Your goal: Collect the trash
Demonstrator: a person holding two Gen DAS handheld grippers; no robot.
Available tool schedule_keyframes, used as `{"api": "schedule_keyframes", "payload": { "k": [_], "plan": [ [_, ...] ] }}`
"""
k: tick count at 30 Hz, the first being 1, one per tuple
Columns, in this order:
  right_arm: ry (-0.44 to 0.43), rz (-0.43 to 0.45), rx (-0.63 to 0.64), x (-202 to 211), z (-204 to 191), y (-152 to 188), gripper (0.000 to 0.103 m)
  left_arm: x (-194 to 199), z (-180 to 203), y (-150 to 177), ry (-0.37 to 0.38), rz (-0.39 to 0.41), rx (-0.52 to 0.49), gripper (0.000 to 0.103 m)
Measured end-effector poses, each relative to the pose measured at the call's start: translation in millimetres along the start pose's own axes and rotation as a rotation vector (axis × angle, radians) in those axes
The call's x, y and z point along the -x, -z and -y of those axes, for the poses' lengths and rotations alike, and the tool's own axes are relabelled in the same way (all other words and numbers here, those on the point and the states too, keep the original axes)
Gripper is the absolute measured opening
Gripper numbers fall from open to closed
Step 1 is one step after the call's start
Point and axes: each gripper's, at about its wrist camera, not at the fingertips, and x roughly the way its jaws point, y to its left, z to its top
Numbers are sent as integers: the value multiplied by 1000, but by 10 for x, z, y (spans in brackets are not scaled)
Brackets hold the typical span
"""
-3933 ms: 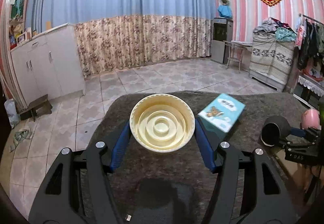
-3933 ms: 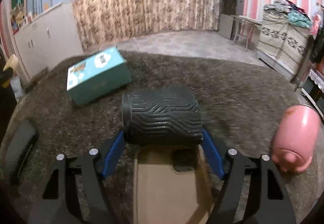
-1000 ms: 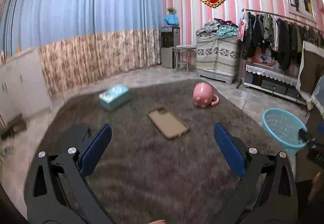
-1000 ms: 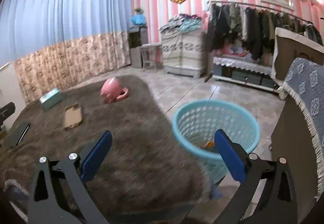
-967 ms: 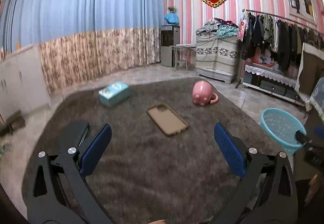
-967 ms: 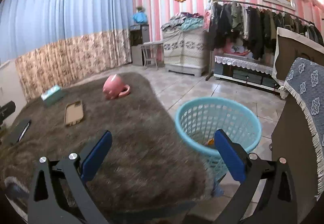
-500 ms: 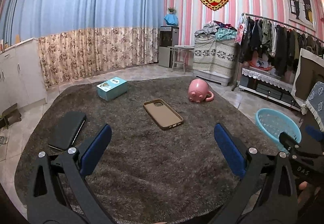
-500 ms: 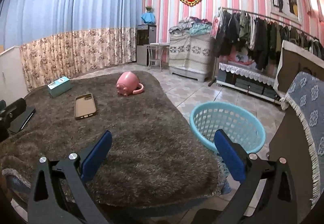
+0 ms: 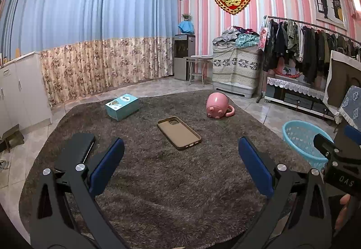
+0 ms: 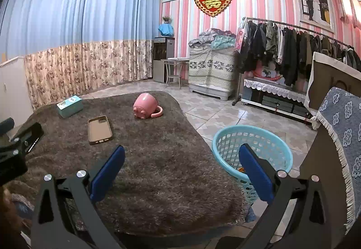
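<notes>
A light blue plastic basket (image 10: 252, 149) stands on the tiled floor just right of the table; something orange lies at its bottom. It also shows in the left wrist view (image 9: 302, 138). My left gripper (image 9: 180, 165) is open and empty, held above the near part of the brown shaggy table cover (image 9: 169, 181). My right gripper (image 10: 180, 170) is open and empty, over the table's right edge, its right finger in front of the basket.
On the cover lie a teal box (image 9: 122, 106), a brown phone case (image 9: 178, 132), a pink pig mug (image 9: 217, 108) on its side and a black phone (image 9: 77, 147). A clothes rack (image 10: 293, 53) and a covered chair (image 10: 338, 136) stand to the right.
Both grippers have drawn back and risen a little from the table and the basket, so more of the table shows. Both stay open and empty.
</notes>
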Motion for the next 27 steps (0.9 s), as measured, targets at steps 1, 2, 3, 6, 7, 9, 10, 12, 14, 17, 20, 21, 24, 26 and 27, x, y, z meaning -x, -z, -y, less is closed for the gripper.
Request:
{"api": "schedule_keyframes", "payload": {
  "k": [1, 2, 3, 6, 7, 9, 10, 12, 14, 17, 20, 21, 24, 26, 27],
  "plan": [
    [0, 2, -2, 8, -3, -4, 99, 8, 8, -6, 1, 1, 0, 98],
    [0, 5, -6, 17, 1, -8, 99, 16, 9, -7, 0, 2, -1, 98],
    [-1, 6, -8, 24, 1, -10, 99, 23, 8, -8, 3, 1, -1, 98],
    [-8, 6, -10, 30, 2, -7, 99, 52, 9, -8, 11, 4, 1, 98],
    [-7, 6, -10, 29, -1, -8, 99, 62, 11, -11, 14, 5, -1, 98],
    [-16, 2, -15, 25, -1, -5, 99, 87, 15, -13, 15, 9, -5, 98],
    [-18, 2, -17, 28, 2, -4, 99, 99, 15, -13, 13, 11, -8, 98],
    [-18, 4, -17, 32, 2, -7, 99, 114, 18, -7, 8, 12, -13, 98],
    [-18, 4, -17, 38, 8, -4, 99, 116, 7, -9, 8, 10, -10, 98],
    [-16, 5, -17, 40, 11, -2, 99, 129, -6, -8, 8, 10, -3, 98],
    [-17, 3, -19, 44, 18, -6, 99, 148, -6, -14, 3, 16, -6, 98],
    [-17, 5, -17, 45, 21, -7, 99, 147, -5, -13, 5, 16, -6, 98],
    [-17, 4, -15, 44, 19, -9, 99, 164, -3, -15, 3, 17, -15, 98],
    [-16, 5, -15, 45, 18, -9, 99, 161, -20, -13, -4, 16, -16, 98],
    [-16, 5, -17, 44, 17, -9, 99, 160, -26, -25, -3, 15, -17, 98]
  ]
}}
